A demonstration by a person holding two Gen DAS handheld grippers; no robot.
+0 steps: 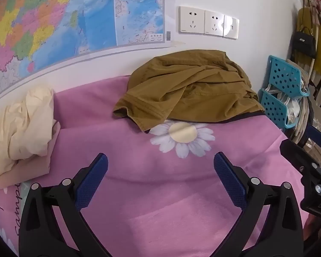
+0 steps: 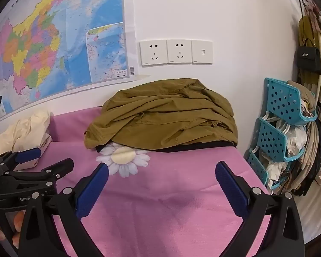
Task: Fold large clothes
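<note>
Both claws, left claw (image 1: 160, 160) and right claw (image 2: 161, 170), tilt downward, wide and empty, near the crumpled brown cotton jacket (image 1: 188, 87) on the pink fleecy blanket (image 1: 160, 192).

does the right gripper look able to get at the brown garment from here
Probably yes. The right gripper is open and empty, aimed at the brown garment, with only bare pink blanket between them.
</note>
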